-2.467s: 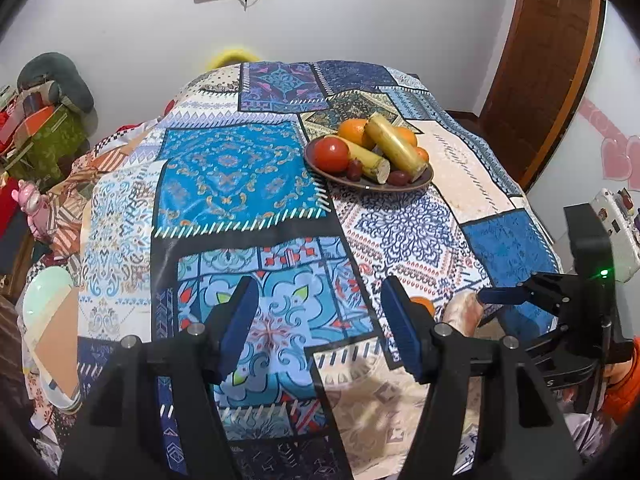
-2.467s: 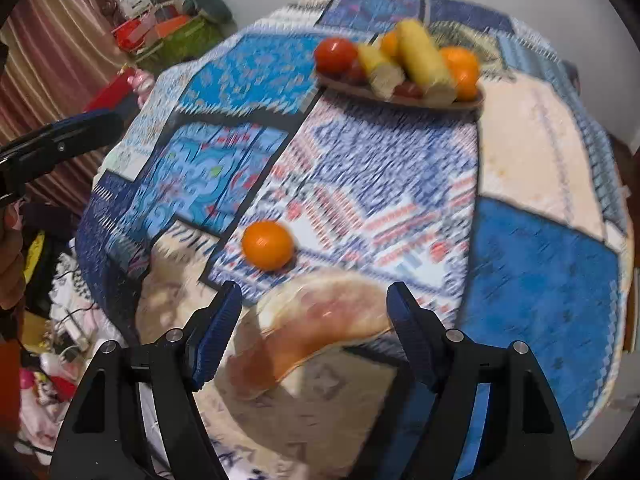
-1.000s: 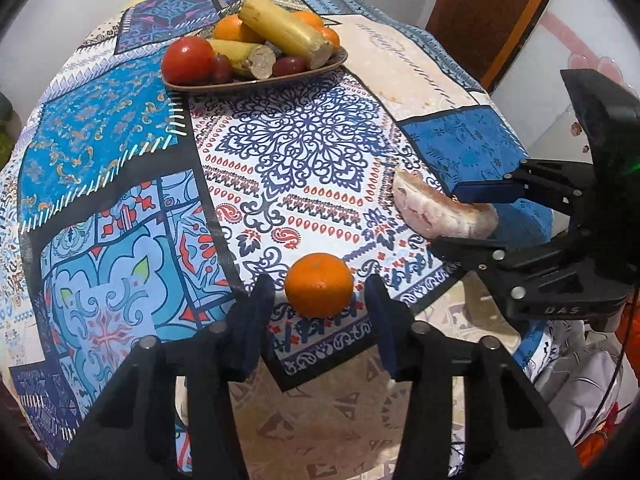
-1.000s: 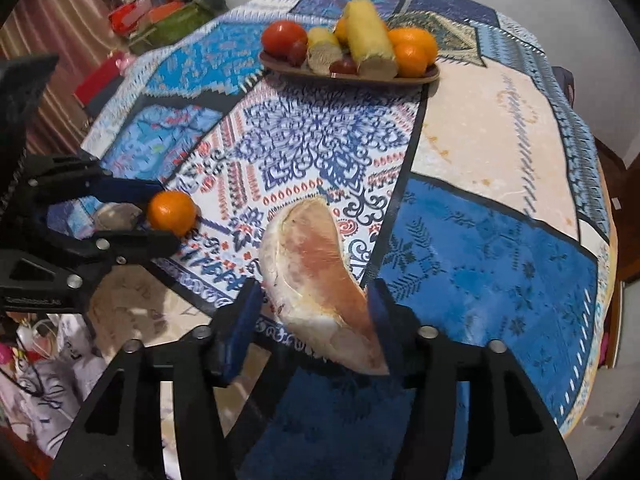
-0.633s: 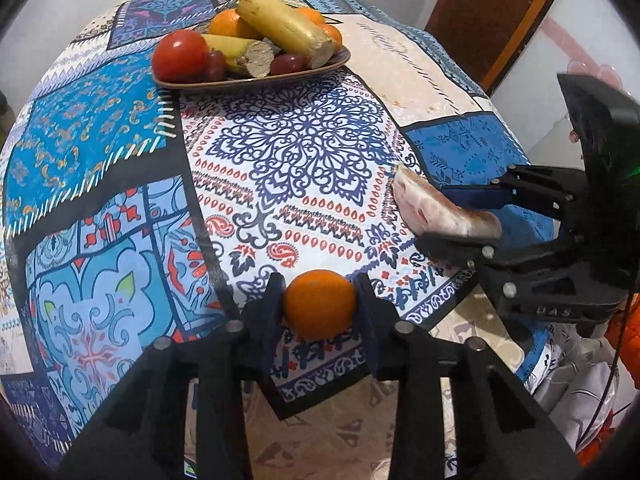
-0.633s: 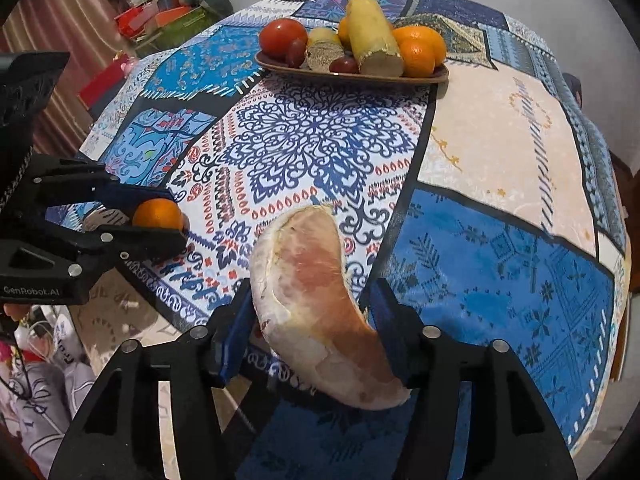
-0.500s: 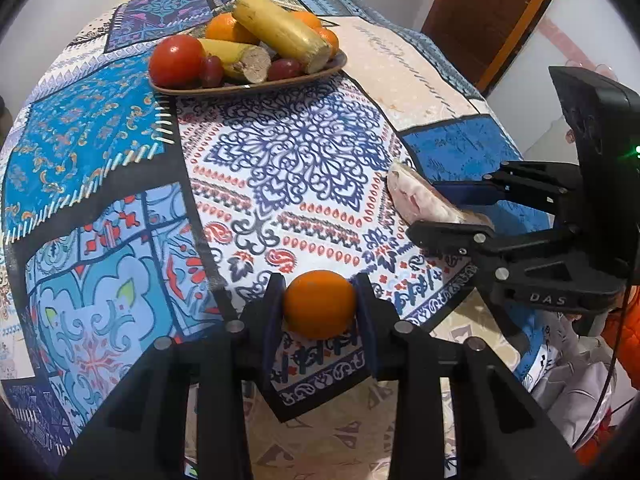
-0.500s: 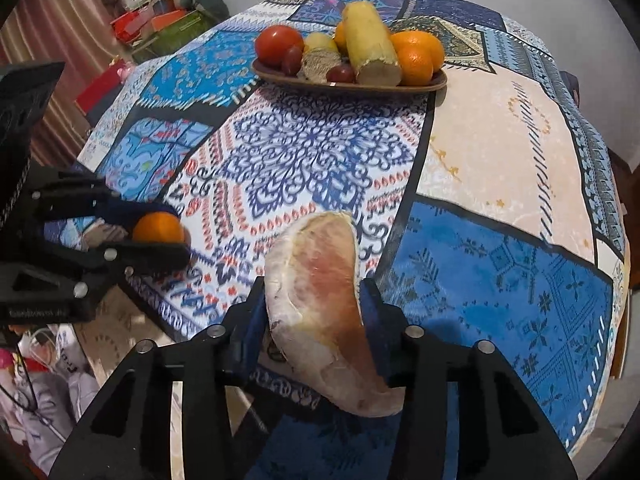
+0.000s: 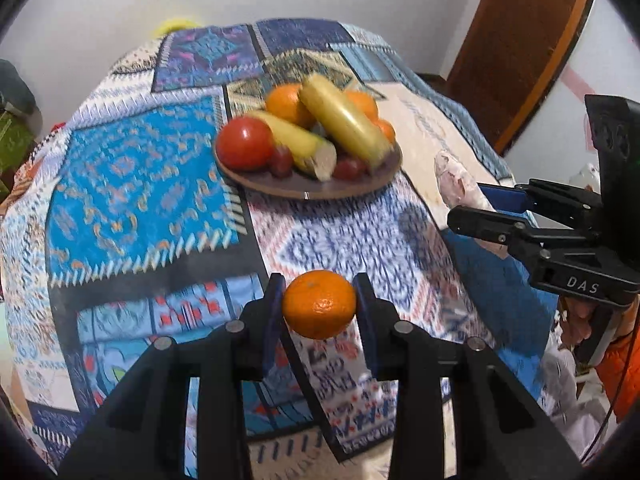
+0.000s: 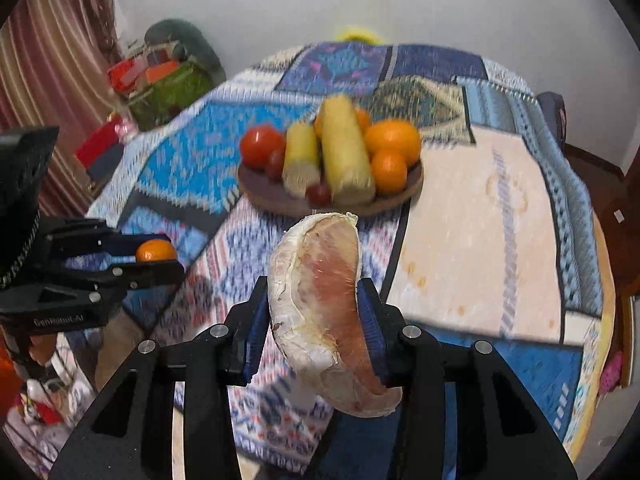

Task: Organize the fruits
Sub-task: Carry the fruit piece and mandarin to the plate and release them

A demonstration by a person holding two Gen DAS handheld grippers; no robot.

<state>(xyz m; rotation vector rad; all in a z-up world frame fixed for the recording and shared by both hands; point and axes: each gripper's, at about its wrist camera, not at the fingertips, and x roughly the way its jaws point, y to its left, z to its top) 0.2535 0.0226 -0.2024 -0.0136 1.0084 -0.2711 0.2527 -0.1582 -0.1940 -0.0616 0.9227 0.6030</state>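
My left gripper (image 9: 320, 306) is shut on a small orange (image 9: 319, 304) and holds it above the patterned tablecloth. My right gripper (image 10: 312, 316) is shut on a peeled pomelo wedge (image 10: 320, 300), also lifted off the cloth. In the left wrist view the right gripper (image 9: 490, 210) with the wedge (image 9: 456, 182) is at the right. In the right wrist view the left gripper (image 10: 156, 260) with the orange (image 10: 156, 250) is at the left. A brown plate (image 9: 308, 188) ahead of both grippers holds a tomato (image 9: 245, 143), corn pieces, oranges and grapes; it also shows in the right wrist view (image 10: 276, 200).
The round table is covered by a blue patchwork cloth (image 9: 140, 176). A brown door (image 9: 516, 40) stands at the right. Toys and a green basket (image 10: 168, 88) sit beside the table at the left. A striped curtain (image 10: 48, 60) hangs at the far left.
Both grippers have lifted their fruit off the cloth and tilted up toward the plate. The plate now appears closer and more centred in both views.
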